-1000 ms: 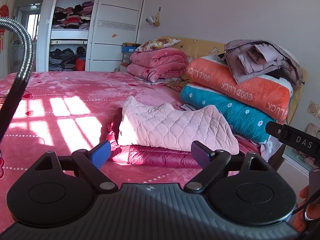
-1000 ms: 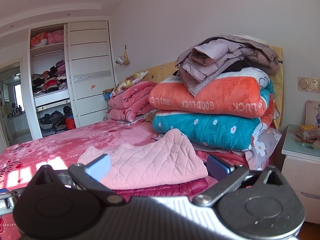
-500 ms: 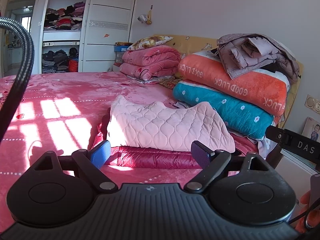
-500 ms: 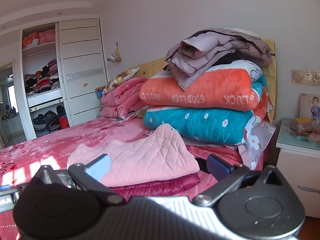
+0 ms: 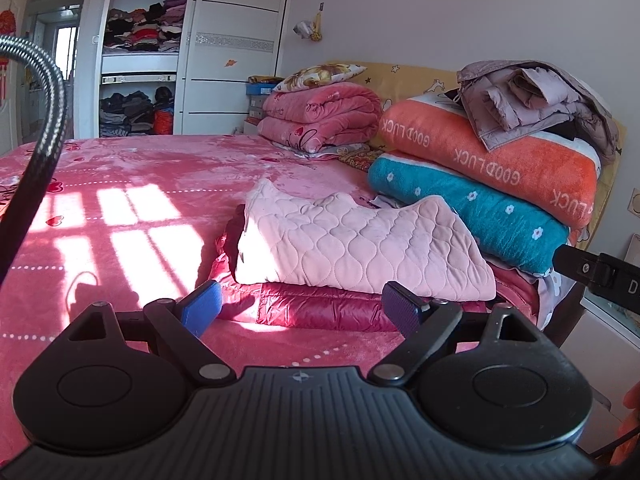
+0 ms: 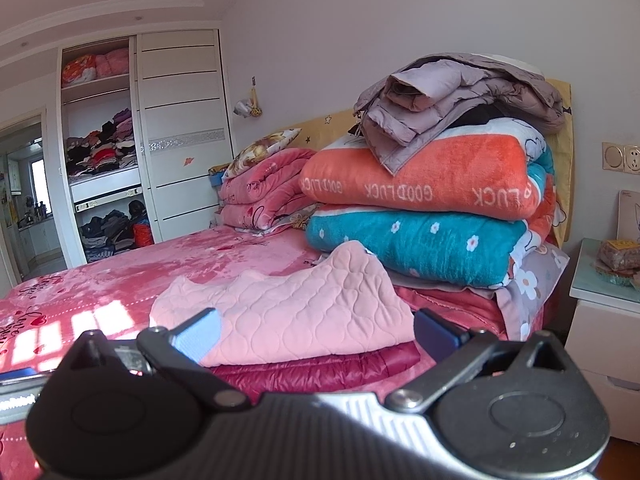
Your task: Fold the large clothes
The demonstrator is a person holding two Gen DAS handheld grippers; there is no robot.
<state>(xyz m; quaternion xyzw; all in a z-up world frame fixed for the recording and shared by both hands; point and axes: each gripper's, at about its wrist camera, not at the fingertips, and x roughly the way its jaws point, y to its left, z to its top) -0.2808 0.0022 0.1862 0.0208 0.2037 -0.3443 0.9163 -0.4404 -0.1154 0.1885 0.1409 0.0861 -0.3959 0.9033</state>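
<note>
1. The left gripper [image 5: 300,308] sits at the bottom of its frame with its two blue-padded fingers [image 5: 202,308] spread wide and nothing between them.
2. The right gripper [image 6: 316,334] fills the bottom of its own frame, fingers also spread apart and empty.
3. A folded pink quilted garment [image 5: 352,244] lies in the middle of the left frame, on top of a folded dark red puffy jacket [image 5: 320,308].
4. In the right frame the same pink garment [image 6: 288,316] lies at centre, just above the gripper, with the red jacket [image 6: 316,372] showing under its lower edge.
5. Both garments rest on a bed covered by a pink spread [image 5: 132,184], with window-shaped sunlight on the left part of the frame.
6. To the right of the garments stands a stack of folded blankets: a teal one with flowers [image 5: 472,208] below an orange one [image 5: 492,156] printed "GOOD LUCK".
7. A crumpled grey-mauve jacket [image 5: 532,100] lies on top of that stack, at upper right.
8. Folded pink blankets [image 5: 320,116] with a pillow on them sit by the headboard, upper centre.
9. An open wardrobe [image 5: 140,40] with shelves of clothes fills the upper left.
10. A white nightstand [image 6: 600,320] stands at the right edge of the right frame.
</note>
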